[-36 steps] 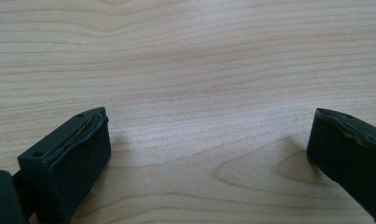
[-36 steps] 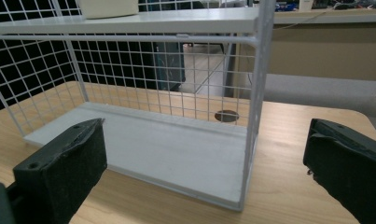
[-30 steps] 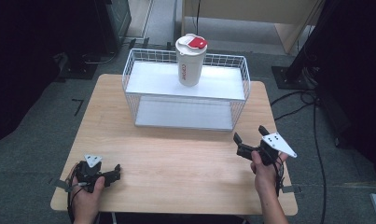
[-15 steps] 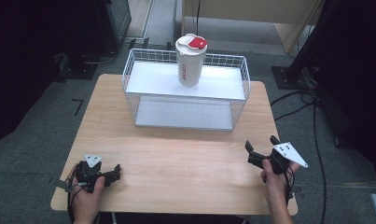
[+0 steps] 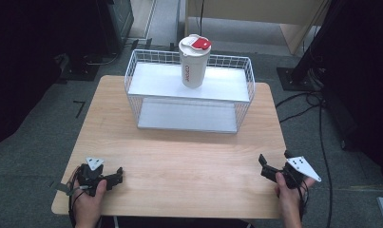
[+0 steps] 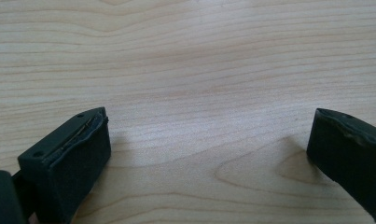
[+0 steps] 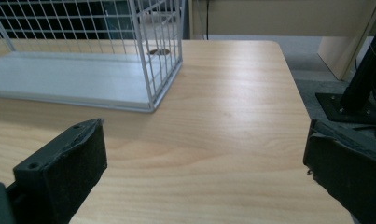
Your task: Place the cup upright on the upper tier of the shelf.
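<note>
High view: cup (image 5: pixel 194 61) upright on wire rack (image 5: pixel 189 92) at bench (image 5: pixel 179 156) rear; left tongs (image 5: pixel 114 176) and right tongs (image 5: pixel 269 166) at near corners, both gaping, gripping nothing.

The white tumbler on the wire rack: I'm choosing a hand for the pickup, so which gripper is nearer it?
Neither clearly. The left gripper rests at the table's near-left corner, the right gripper at its near-right corner, both far in front of the white tumbler.

table (image 5: pixel 179 161): light woodgrain | rack (image 5: pixel 189 102): white wire | cup (image 5: pixel 194 64): white, red lid | fingers (image 6: pixel 73 158): black
</note>
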Demonstrator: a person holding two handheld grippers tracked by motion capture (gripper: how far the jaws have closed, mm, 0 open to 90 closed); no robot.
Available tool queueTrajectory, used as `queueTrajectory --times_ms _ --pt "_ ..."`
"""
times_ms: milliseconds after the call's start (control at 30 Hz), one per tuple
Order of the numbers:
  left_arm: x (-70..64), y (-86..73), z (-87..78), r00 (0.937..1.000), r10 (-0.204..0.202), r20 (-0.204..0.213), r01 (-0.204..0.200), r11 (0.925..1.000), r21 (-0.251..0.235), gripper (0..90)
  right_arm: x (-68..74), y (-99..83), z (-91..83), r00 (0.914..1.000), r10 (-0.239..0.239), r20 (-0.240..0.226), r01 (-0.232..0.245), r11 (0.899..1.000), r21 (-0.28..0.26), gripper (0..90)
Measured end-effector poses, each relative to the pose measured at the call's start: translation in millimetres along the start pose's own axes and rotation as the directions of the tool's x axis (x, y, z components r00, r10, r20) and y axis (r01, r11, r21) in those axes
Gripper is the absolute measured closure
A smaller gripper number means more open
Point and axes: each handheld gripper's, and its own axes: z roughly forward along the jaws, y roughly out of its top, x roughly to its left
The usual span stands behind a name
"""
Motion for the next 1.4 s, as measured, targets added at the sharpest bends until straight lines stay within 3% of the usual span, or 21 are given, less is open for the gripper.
queueTrajectory --times_ms 567,867,1067,1267,1400 --pt "0.1 0.0 0.0 1.0 0.002 -0.001 -0.002 1.0 0.0 0.0 -20.0 -23.9 -13.1 0.9994 -0.002 0.033 -0.001 0.996 0.092 0.0" --pt "-0.5 0.1 0.1 1.0 -0.003 -0.003 0.003 1.0 0.0 0.0 -24.0 -32.9 -15.4 0.9993 -0.001 0.037 -0.006 0.983 0.184 0.0" --pt "-0.4 0.0 0.1 1.0 -0.003 -0.003 0.003 1.0 0.0 0.0 -27.0 -33.4 -11.5 0.999 0.014 0.042 -0.025 0.957 0.29 0.0" --pt "-0.4 0.0 0.1 1.0 -0.003 -0.003 0.003 1.0 0.0 0.0 -20.3 -34.2 -7.2 0.9966 -0.066 0.05 0.044 0.937 0.346 0.4" --pt "-0.4 0.0 0.1 1.0 -0.003 -0.002 0.003 1.0 0.0 0.0 -13.2 -35.3 -1.9 0.9914 -0.126 0.037 0.101 0.91 0.402 0.4"
